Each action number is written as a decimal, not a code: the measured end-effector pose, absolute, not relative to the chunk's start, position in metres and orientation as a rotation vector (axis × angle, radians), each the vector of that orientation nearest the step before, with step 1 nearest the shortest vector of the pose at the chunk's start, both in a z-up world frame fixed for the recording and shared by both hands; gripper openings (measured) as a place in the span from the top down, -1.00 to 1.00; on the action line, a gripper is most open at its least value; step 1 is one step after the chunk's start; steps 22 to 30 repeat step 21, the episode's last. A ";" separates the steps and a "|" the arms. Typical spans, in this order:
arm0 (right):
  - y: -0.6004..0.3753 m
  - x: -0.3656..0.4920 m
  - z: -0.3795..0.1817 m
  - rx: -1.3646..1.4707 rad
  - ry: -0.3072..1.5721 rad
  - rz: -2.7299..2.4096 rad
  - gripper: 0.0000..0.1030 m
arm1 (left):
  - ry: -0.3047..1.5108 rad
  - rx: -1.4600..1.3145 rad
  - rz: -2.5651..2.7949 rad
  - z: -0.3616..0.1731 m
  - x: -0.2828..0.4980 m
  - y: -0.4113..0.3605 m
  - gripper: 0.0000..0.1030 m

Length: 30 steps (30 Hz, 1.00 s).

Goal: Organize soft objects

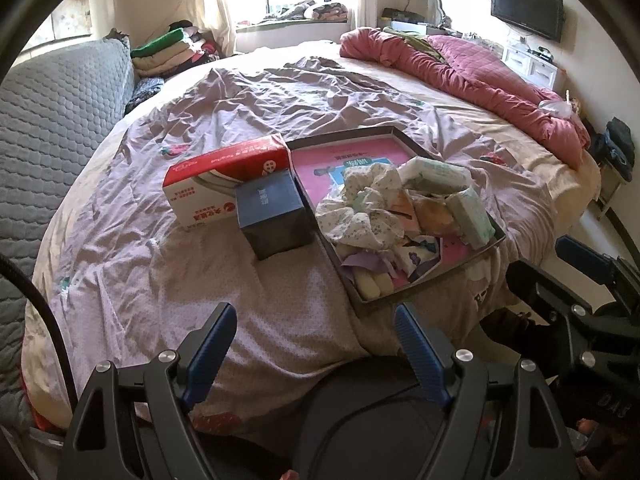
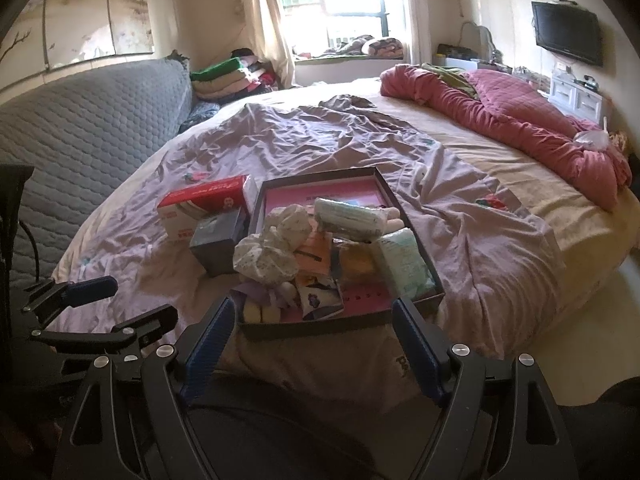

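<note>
A dark shallow tray with a pink bottom lies on the bed's near edge. It holds a heap of soft things: floral cloth scrunchies, green tissue packs, a wrapped mask pack and pale yellow sponges. My left gripper is open and empty, in front of the bed left of the tray. My right gripper is open and empty, just before the tray's near rim.
A red-and-white tissue box and a dark blue box sit left of the tray on the wrinkled lilac sheet. A pink quilt lies at the far right. A grey padded headboard stands left.
</note>
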State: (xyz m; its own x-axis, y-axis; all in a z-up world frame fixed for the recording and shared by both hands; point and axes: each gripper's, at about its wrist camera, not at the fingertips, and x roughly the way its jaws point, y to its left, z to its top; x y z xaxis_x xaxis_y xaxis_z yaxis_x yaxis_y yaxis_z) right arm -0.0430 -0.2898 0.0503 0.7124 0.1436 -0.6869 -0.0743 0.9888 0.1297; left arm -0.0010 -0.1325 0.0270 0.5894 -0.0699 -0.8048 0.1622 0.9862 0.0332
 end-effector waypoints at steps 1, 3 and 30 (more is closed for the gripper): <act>-0.290 -0.043 0.050 0.097 0.769 0.121 -0.59 | 0.933 0.109 -0.133 0.027 -0.002 -0.132 -0.57; -0.290 -0.043 0.049 0.097 0.767 0.120 -0.59 | 0.937 0.108 -0.132 0.026 -0.001 -0.131 -0.57; -0.301 -0.043 0.040 0.114 0.766 0.112 -0.59 | 0.926 0.093 -0.133 0.015 0.005 -0.123 -0.57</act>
